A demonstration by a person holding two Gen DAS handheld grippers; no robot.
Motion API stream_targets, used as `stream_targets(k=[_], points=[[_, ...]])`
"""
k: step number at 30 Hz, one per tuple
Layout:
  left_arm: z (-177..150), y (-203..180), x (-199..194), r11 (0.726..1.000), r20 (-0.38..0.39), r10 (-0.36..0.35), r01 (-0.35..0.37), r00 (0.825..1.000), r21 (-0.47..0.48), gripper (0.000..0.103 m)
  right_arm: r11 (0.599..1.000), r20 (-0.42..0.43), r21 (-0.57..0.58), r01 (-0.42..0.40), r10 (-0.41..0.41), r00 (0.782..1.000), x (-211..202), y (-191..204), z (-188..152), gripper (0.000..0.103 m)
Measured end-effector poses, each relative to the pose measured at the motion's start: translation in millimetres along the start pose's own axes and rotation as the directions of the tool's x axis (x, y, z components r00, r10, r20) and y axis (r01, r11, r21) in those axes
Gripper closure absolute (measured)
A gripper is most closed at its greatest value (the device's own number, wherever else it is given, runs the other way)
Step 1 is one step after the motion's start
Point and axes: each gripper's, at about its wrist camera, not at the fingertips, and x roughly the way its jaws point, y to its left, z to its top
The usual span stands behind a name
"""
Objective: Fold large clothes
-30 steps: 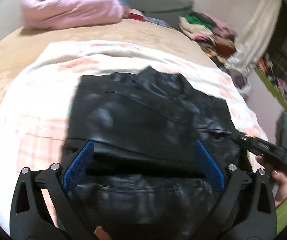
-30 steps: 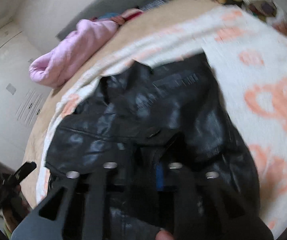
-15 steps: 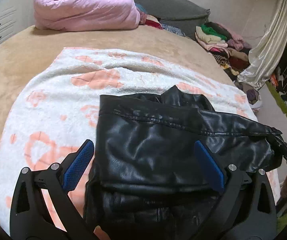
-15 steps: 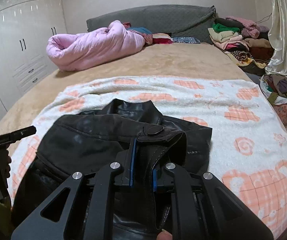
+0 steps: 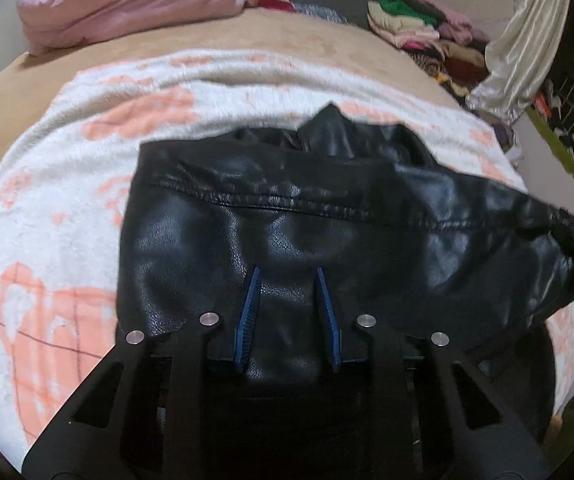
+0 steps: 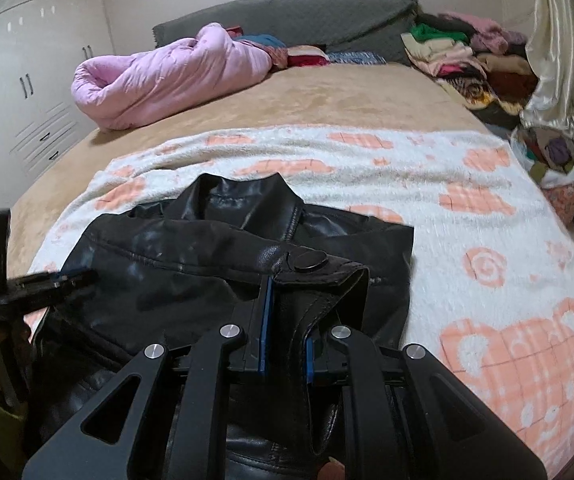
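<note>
1. Black leather jacket (image 5: 327, 216) lies partly folded on a white blanket with orange print (image 5: 47, 220), spread over the tan bed (image 6: 347, 100). Collar points toward the headboard.
2. Left gripper (image 5: 289, 276): jaws have just been closing from a wide spread. A raised ridge of jacket leather now sits between the blue pads (image 5: 250, 312). Pads appear to press it on both sides, though the frame is motion-blurred, so contact is probable, not certain.
3. Right gripper (image 6: 287, 320): jaws drawn close together, pinching a folded jacket edge just below the snap-button tab (image 6: 311, 261). The leather stands up between the pads and bends over to the right.
4. In the right wrist view the left gripper shows at the far left edge, over the jacket's left side, blurred.
5. Background: pink quilt (image 6: 167, 76) bundled near the grey headboard (image 6: 287, 16); pile of clothes (image 6: 467, 56) at the bed's right corner; white wardrobe (image 6: 27, 80) on the left.
</note>
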Motion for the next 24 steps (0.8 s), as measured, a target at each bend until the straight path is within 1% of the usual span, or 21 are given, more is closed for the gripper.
stream_targets(k=[3,4,5,6,8,9,10,12,14,17,20,23,24], points=[[-3.9,7.2,3.7,0.999,0.005,-0.033,0.034,0.999,-0.035,0.082,0.999,-0.025,0.037,0.008,-0.007,1.000,9.7,-6.2,-2.8,0.090],[-4.6,9.8,3.9,0.998,0.005,-0.046,0.046,0.999,-0.050,0.082,0.999,-0.031,0.046,0.017,-0.016,0.999,12.0,-7.5,-3.9,0.083],[-4.6,11.7,4.1,0.997,0.002,-0.055,0.055,0.999,-0.060,0.082,0.997,-0.046,0.063,0.037,-0.034,0.998,15.2,-10.3,-5.3,0.079],[-4.7,12.5,3.8,0.996,-0.001,-0.059,0.059,0.998,-0.064,0.082,0.996,-0.060,0.080,0.050,-0.045,0.997,17.2,-13.3,-6.7,0.078],[-4.8,11.3,2.7,0.997,0.000,-0.055,0.055,0.998,-0.060,0.082,0.990,-0.079,0.138,0.036,-0.025,0.997,18.2,-23.2,-8.7,0.075],[-5.4,9.5,3.1,0.997,0.001,-0.049,0.049,0.999,-0.056,0.082,0.987,-0.074,0.158,0.040,-0.029,0.997,15.6,-26.4,-9.4,0.071],[-5.7,7.3,3.1,0.998,-0.002,-0.042,0.042,0.999,-0.050,0.082,0.984,-0.061,0.171,0.055,-0.045,0.997,11.4,-28.2,-9.5,0.065],[-6.5,4.1,3.0,0.999,0.000,-0.024,0.024,1.000,-0.039,0.082,0.977,0.000,0.192,0.090,-0.091,0.996,-4.3,-30.9,-6.6,0.061],[-6.0,1.2,3.7,1.000,0.000,-0.008,0.008,1.000,-0.023,0.082,0.975,0.053,0.201,0.097,-0.110,0.993,-15.5,-28.4,-3.5,0.059],[-6.0,-1.6,3.7,1.000,0.003,0.010,-0.010,1.000,0.001,0.082,0.991,0.049,0.126,0.044,-0.050,0.998,-9.9,-7.7,4.7,0.059],[-5.8,-0.7,3.7,1.000,0.001,0.011,-0.011,1.000,0.003,0.082,0.999,0.027,0.046,0.014,-0.016,1.000,3.8,18.0,8.2,0.055],[-5.0,-0.3,4.1,1.000,-0.003,0.014,-0.014,1.000,0.008,0.082,1.000,-0.017,-0.021,0.014,-0.015,1.000,24.6,39.5,8.7,0.052],[-5.1,-0.3,4.1,1.000,-0.003,0.015,-0.015,1.000,0.011,0.082,0.999,-0.031,-0.037,0.027,-0.028,0.999,31.3,43.5,8.3,0.052]])
